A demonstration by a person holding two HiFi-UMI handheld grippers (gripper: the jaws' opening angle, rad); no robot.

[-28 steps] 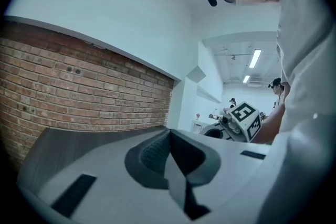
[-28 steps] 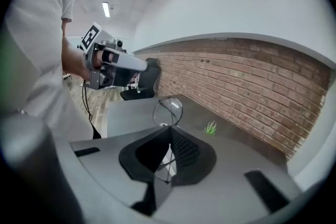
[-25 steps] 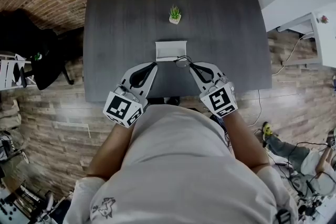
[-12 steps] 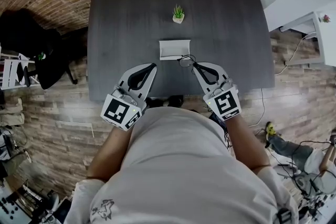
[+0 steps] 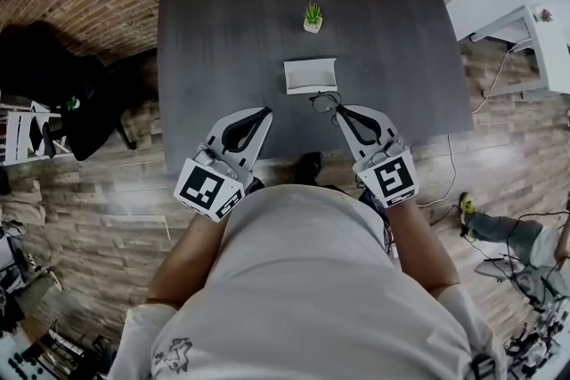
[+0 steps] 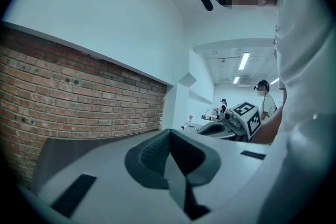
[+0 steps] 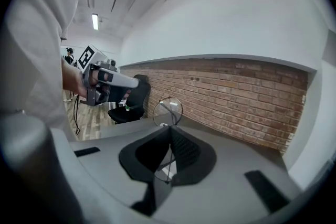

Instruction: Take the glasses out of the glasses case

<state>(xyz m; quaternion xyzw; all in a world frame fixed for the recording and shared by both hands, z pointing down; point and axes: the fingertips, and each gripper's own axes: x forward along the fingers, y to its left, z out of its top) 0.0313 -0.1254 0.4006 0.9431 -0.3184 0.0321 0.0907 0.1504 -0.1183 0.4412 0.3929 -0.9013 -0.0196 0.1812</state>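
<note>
Right gripper [image 5: 339, 109]: your jaws are pinched nearly together on the thin wire frame of the glasses [image 7: 168, 111]. One round lens stands up past the fingertips in the right gripper view. From the head view the glasses sit at the gripper's tip, outside the glasses case [image 5: 311, 76], just off its near right corner. The case is white and lies flat near the middle of the dark table [image 5: 223, 31]; whether it is lying open, I can't tell. Left gripper [image 5: 264, 112]: jaws closed together, nothing between them, held over the near edge of the table to the left of the case and apart from it. A small potted plant [image 5: 313, 17] stands beyond the case, well clear of both grippers.
</note>
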